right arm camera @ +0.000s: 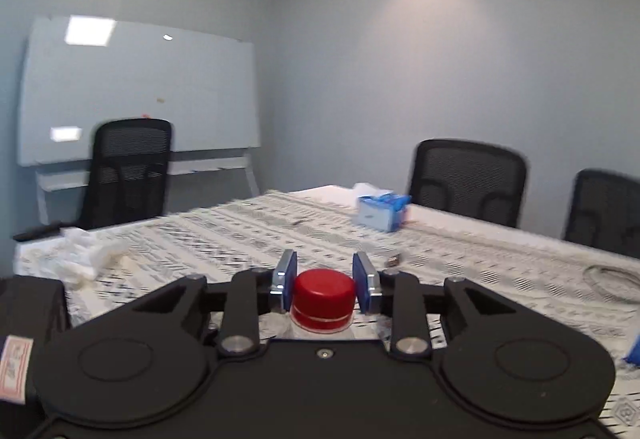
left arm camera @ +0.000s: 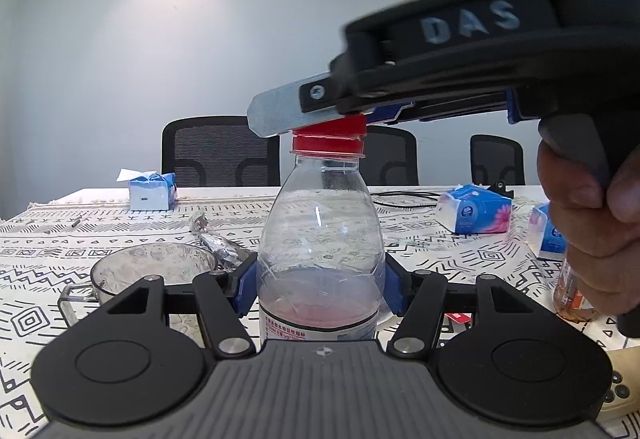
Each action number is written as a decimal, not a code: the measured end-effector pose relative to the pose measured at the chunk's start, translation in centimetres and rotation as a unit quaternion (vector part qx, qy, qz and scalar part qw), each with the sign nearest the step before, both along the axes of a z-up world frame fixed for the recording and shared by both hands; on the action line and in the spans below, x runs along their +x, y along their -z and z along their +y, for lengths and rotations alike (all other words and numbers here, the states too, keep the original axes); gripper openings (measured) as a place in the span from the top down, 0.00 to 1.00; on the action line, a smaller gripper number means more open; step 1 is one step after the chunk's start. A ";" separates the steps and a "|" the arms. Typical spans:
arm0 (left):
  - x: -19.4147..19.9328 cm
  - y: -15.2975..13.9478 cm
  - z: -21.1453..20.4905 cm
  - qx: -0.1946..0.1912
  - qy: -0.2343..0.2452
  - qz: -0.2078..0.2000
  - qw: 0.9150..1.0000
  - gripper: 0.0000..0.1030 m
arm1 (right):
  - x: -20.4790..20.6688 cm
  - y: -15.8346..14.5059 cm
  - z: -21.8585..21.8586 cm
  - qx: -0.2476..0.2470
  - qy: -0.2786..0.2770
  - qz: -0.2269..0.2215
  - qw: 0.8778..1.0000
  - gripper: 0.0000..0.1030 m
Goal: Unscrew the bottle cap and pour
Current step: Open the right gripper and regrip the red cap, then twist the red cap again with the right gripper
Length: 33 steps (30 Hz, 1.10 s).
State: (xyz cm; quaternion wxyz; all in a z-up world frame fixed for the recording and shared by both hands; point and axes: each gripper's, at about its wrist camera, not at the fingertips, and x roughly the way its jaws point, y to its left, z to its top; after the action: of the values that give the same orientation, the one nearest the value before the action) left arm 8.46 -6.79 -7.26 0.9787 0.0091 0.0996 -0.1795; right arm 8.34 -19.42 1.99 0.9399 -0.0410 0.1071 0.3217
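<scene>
bottle (left arm camera: 320, 239): 1 | cap (right arm camera: 324, 291): 1 | tissue packs (left arm camera: 474, 209): 3 | chairs (left arm camera: 220, 151): 3

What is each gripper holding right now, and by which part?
The left gripper clamps the clear plastic bottle around its lower body. The right gripper brackets the red screw cap; whether its pads touch cannot be told.

This is an office meeting room. Plain pale blue-grey walls (right arm camera: 440, 59) enclose a long counter (right arm camera: 460, 239) under a white cloth with black geometric print (left arm camera: 60, 239). Black mesh-backed office chairs (right arm camera: 468, 179) stand along its far side and at one end. A large whiteboard (right arm camera: 140, 87) on a stand fills the end wall, reflecting square ceiling light panels. Blue tissue packs (left arm camera: 474, 209) lie scattered on the cloth.
</scene>
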 end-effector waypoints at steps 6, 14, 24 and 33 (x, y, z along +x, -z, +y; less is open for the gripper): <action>0.0 0.1 0.2 -0.003 0.007 0.002 1.000 0.44 | 3.3 0.2 -3.3 0.037 -0.145 0.009 0.989 0.69; 0.0 0.1 0.2 0.000 0.007 0.001 1.000 0.44 | 5.3 0.1 -6.0 0.049 -0.239 0.014 0.970 0.57; -0.3 0.1 0.0 0.001 -0.003 0.000 1.000 0.44 | 2.2 -0.5 -8.4 0.041 -0.183 0.019 0.982 0.56; -1.0 0.0 -1.1 0.029 -0.011 -0.015 0.999 0.44 | -2.6 -1.2 0.4 -0.032 0.003 -0.046 0.998 0.57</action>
State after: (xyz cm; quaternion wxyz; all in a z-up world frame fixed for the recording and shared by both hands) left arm 7.49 -7.87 -7.22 0.9813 0.0393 0.0901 -0.1657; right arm 5.73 -19.05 3.21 0.9429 -0.0850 0.0741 0.3135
